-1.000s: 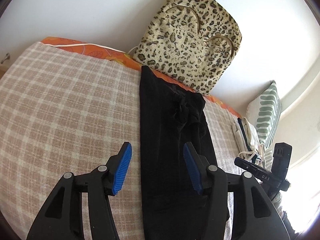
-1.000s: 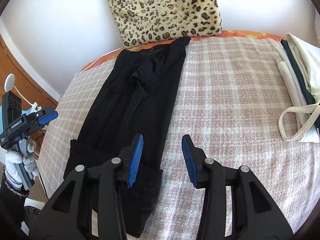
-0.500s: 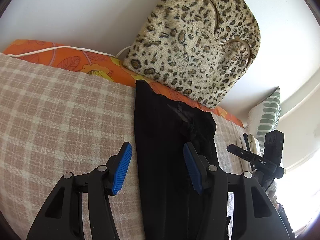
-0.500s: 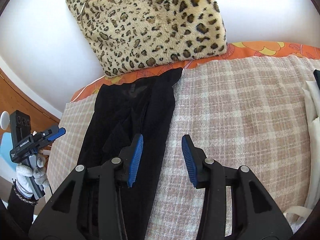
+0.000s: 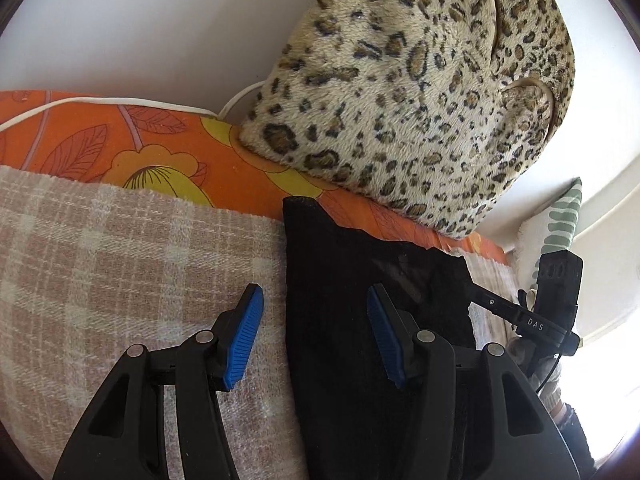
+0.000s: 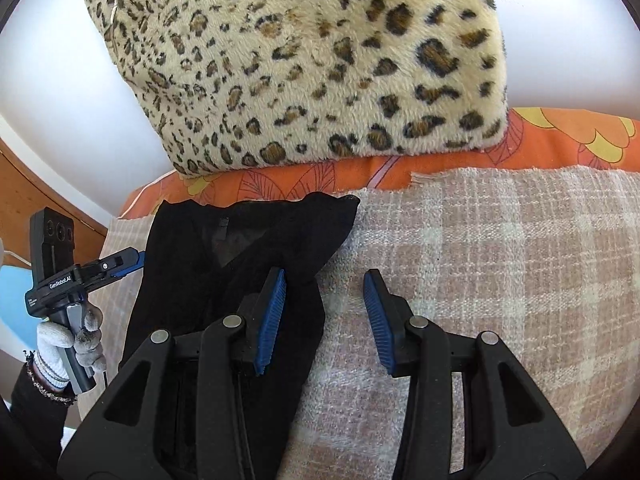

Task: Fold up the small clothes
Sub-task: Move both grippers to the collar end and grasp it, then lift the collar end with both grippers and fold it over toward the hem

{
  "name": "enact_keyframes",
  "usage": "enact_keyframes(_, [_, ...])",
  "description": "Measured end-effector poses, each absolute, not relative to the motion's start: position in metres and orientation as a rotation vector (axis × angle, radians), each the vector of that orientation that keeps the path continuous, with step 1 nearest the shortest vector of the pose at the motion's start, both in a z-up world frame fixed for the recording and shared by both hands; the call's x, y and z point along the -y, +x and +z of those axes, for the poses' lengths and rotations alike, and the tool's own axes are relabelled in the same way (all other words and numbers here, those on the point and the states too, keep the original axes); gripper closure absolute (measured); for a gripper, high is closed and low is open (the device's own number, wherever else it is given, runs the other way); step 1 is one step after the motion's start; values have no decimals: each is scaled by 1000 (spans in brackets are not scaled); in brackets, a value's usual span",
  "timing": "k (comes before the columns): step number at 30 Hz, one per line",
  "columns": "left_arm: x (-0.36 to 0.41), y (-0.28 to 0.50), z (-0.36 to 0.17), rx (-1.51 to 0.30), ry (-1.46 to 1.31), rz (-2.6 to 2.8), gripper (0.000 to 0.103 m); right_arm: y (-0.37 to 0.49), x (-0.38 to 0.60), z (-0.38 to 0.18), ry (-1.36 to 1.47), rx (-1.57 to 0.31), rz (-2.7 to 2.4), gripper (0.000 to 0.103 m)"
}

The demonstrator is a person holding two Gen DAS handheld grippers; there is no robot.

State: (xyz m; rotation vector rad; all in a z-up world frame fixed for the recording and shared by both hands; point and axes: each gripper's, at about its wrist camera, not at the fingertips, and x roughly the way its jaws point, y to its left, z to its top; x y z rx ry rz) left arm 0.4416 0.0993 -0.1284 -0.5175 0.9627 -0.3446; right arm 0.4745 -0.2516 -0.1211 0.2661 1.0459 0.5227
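black garment (image 5: 360,320) edge lies between the gaping left claw (image 5: 314,336).

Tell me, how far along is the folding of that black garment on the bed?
Done: the black garment lies as a long narrow strip on the checked blanket, its far end by the leopard cushion. In hand: the left gripper and right gripper hover open, one at each far corner, gripping nothing. Left: pinching those corners and folding the strip crosswise; no crosswise fold shows at this end.
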Motion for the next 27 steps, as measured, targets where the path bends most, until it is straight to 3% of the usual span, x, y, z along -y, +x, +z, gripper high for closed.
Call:
enact_keyframes(9, [-80, 464, -128, -942, -445, -373, 53, 497, 235, -121, 242, -1043, 552, 61])
enact_keyframes(10, [-78, 465, -128, -933, -431, -378, 54, 497, 232, -121, 227, -1043, 553, 64])
enact_keyframes(13, [-74, 468, -130, -934, -411, -379, 76, 500, 223, -123, 207, -1062, 560, 85])
enact_keyframes(14, [-75, 469, -131, -935, -409, -376, 85, 500, 221, -124, 203, -1065, 565, 88])
enact_keyframes(16, [-74, 468, -131, -927, -409, -383, 94, 500, 215, -121, 177, -1058, 561, 92])
enact_keyframes(27, [-75, 445, -98, -861, -437, -425, 100, 484, 210, -75, 198, -1017, 581, 97])
